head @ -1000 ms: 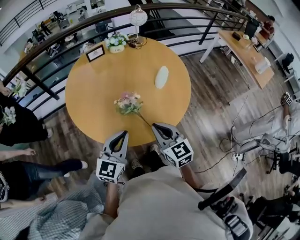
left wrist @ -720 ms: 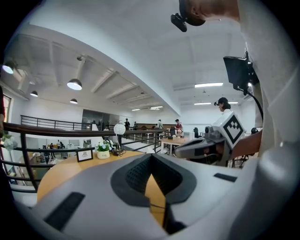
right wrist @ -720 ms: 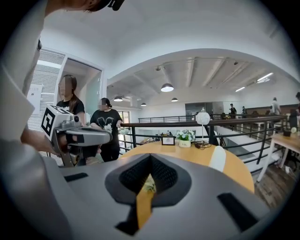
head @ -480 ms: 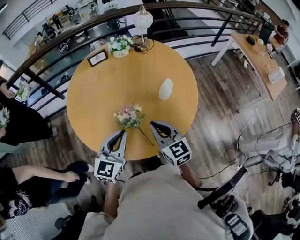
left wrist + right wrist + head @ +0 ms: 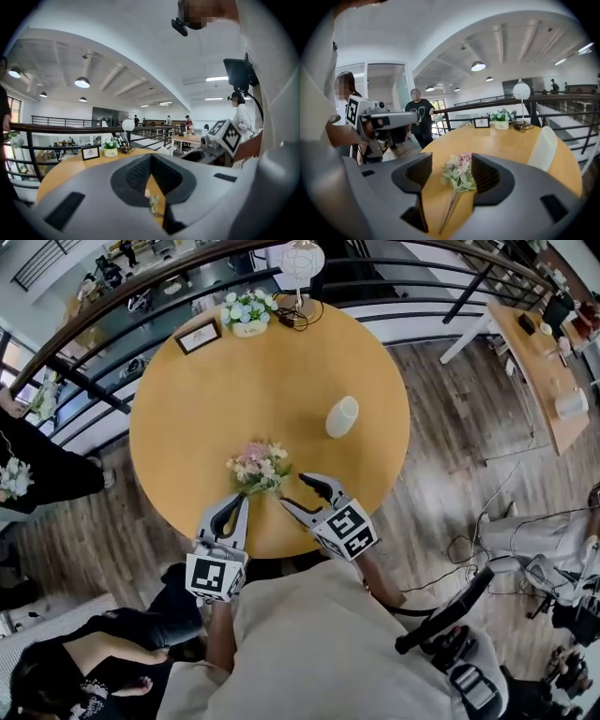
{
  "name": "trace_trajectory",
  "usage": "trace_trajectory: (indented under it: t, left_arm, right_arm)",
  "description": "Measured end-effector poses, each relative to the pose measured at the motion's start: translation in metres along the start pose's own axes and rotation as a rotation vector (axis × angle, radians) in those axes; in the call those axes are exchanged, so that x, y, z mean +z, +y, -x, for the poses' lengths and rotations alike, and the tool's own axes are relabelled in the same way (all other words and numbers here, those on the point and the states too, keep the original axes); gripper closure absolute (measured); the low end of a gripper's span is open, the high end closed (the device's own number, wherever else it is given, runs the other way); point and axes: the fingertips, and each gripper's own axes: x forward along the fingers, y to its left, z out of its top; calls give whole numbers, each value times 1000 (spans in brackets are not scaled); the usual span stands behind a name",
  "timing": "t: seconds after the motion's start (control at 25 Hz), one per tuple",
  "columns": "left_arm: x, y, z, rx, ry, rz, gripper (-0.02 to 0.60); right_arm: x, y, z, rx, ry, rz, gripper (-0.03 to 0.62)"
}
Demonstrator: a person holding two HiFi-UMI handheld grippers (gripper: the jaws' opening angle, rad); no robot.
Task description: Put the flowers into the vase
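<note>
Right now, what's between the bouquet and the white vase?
Nothing. In the head view only bare wooden tabletop separates the bouquet from the white vase.

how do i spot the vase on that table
Start at the round wooden table. Right of its middle in the head view stands the vase, alone. It is plain white and flowerless, unlike the small flower-filled pot at the far edge.

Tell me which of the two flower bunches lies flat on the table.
The pink bunch, lying loose near the table's near edge; the white bunch stands upright in a pot at the far edge.
</note>
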Motion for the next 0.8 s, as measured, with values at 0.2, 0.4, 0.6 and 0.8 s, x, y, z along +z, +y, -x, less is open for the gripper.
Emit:
trace_trajectory:
  t: [0.2, 0.4, 0.6, 0.8]
  left_arm:
    - [-7, 19, 1, -21, 13, 25, 575]
    - [-15, 37, 13, -9, 20, 39, 575]
    - [-25, 62, 32, 58, 20, 59, 575]
    - [-32, 82, 48, 122, 14, 79, 575]
  right_arm:
    - [-51, 2, -45, 0, 221, -11, 225]
    - [-112, -10, -84, -32, 431, -64, 191]
    - [-131, -34, -116, -74, 518, -173, 191]
    - [-133, -42, -139, -67, 611, -195, 191]
